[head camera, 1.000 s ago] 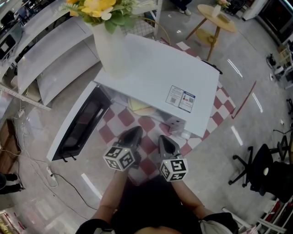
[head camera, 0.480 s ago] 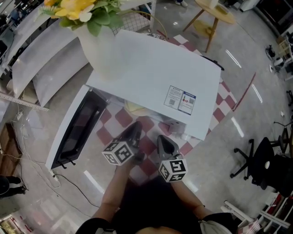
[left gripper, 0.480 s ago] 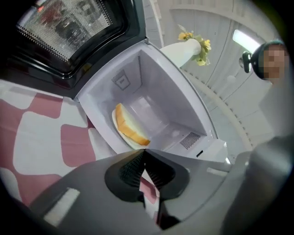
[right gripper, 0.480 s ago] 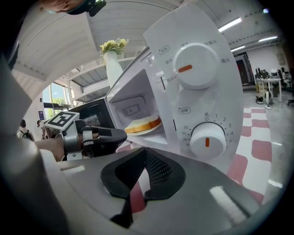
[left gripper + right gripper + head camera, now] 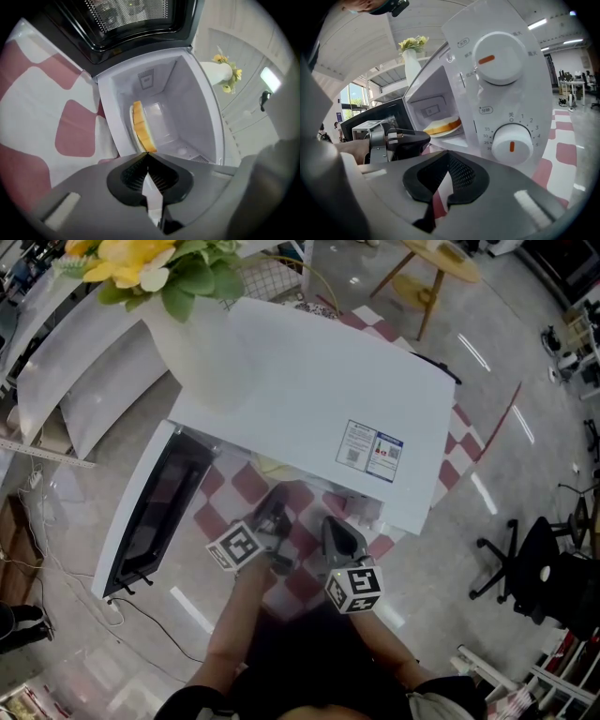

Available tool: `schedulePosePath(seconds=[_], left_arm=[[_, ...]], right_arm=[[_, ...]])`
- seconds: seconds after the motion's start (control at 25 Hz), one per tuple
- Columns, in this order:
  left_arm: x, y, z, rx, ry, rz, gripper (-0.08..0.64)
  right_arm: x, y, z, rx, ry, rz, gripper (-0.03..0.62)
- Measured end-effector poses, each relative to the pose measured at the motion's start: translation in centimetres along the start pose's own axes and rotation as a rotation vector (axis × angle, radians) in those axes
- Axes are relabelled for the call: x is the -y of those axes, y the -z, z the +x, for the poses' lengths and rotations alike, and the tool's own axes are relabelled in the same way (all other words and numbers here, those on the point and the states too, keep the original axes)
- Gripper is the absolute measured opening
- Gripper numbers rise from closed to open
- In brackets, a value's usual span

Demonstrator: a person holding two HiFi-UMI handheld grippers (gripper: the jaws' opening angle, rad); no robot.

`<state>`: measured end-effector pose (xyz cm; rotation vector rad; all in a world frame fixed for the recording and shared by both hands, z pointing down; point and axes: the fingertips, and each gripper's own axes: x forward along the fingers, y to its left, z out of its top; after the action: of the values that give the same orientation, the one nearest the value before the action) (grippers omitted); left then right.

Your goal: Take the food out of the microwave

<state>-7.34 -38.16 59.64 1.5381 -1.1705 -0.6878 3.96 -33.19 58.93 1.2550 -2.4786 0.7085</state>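
The white microwave point(image 5: 309, 390) stands with its dark-glass door point(image 5: 155, 512) swung open to the left. Inside the cavity a slice of yellow-crusted toast point(image 5: 142, 129) lies on a white plate point(image 5: 131, 119); the right gripper view shows the same toast point(image 5: 442, 125) too. My left gripper point(image 5: 274, 512) is shut and empty, its tips pointing into the opening just short of the toast. Beside it my right gripper point(image 5: 332, 523), also shut and empty, sits in front of the control panel. My left gripper point(image 5: 423, 138) appears low at the cavity's mouth in the right gripper view.
A white vase of yellow flowers point(image 5: 202, 352) stands on the microwave's top. Two dials point(image 5: 499, 58) point(image 5: 512, 144) sit right of the opening. A red-and-white checked cloth point(image 5: 292, 549) covers the table. An office chair point(image 5: 534, 568) and a round wooden table point(image 5: 441, 259) stand farther off.
My left gripper has moved forward toward the microwave's opening and rolled a little. The right gripper has stayed almost where it was.
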Motion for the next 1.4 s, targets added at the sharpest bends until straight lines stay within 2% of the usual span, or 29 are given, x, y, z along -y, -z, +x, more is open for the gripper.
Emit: schedulePosePath(seconds=[0.12, 0.2, 0.48, 0.6, 0.92, 1.12, 1.28, 1.4], left_arm=[[0.0, -0.2, 0.3, 0.014, 0.018, -0.062, 0.013], [0.1, -0.3, 0.4, 0.022, 0.039, -0.116, 0.072], [0.7, -0.1, 1.1, 0.024, 0.083, -0.271, 0.082], [0.7, 0.2, 1.2, 0.007, 0.084, -0.278, 0.110], [-0.5, -0.9, 2.0, 0.037, 0.050, -0.298, 0.109], [-0.2, -1.4, 2.6, 0.044, 0.059, -0.305, 0.077], [-0.6, -1.5, 2.7, 0.061, 0.032, -0.322, 0.034], [-0.7, -1.4, 2.7, 0.069, 0.029, -0.339, 0.029]], right_arm=[[0.0, 0.0, 0.2, -0.003, 0.003, -0.001, 0.000], [-0.1, 0.1, 0.4, -0.007, 0.001, -0.003, 0.000], [0.0, 0.1, 0.8, -0.013, 0.000, 0.004, 0.000], [0.1, 0.2, 1.0, -0.016, -0.001, 0.005, 0.000], [0.4, 0.3, 1.3, -0.027, -0.006, 0.007, 0.000], [0.7, 0.6, 1.4, -0.037, -0.002, 0.009, 0.000], [0.9, 0.7, 1.4, -0.037, 0.001, 0.014, 0.000], [1.0, 0.8, 1.4, -0.039, 0.003, 0.016, 0.000]])
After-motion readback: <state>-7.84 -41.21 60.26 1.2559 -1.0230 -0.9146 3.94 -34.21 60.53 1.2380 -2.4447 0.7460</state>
